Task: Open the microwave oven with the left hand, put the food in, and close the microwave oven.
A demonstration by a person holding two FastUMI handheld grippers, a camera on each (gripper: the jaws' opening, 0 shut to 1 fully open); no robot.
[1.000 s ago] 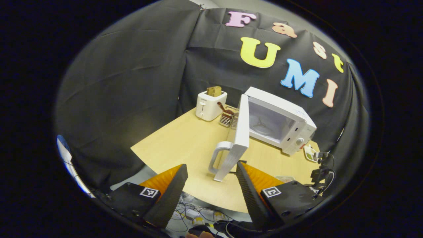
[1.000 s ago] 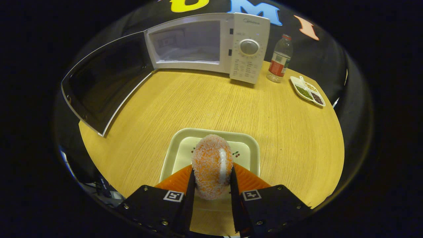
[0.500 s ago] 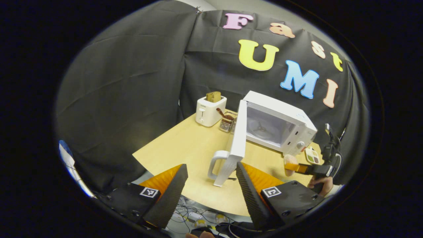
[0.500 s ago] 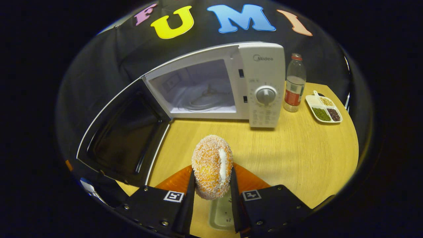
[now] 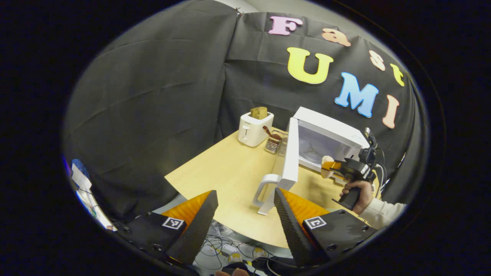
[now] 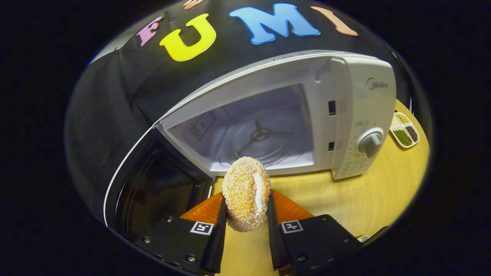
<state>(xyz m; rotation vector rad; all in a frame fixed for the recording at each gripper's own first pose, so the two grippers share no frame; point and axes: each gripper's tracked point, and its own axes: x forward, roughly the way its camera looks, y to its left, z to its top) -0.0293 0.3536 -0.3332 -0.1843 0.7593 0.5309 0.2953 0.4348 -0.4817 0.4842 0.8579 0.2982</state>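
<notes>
In the right gripper view, the right gripper has its jaws closed on a round, crumb-coated bun with a pale cream-like stripe down its front; one jaw presses on each side of the bun, which stands up between them and rises above their tips. The bun hangs over the wooden bench, just in front of the mouth of the white microwave oven, whose open cavity lies at 12 o'clock from the bun. Inside the cavity a glass turntable is visible. The microwave's door is swung wide open toward 9 o'clock, showing its dark inner face. A dial sits on the control panel at 3 o'clock, and beyond it a small divided dish of grains rests on the bench. In the left gripper view, the left gripper holds its jaws wide apart with nothing between them, hovering off the bench's near edge. The door's white handle stands just beyond the jaws at 12 o'clock, not touching them. At 2 o'clock a hand holds the right gripper with the bun at the oven's opening. A white toaster with bread in it stands farther back at 12 o'clock.
</notes>
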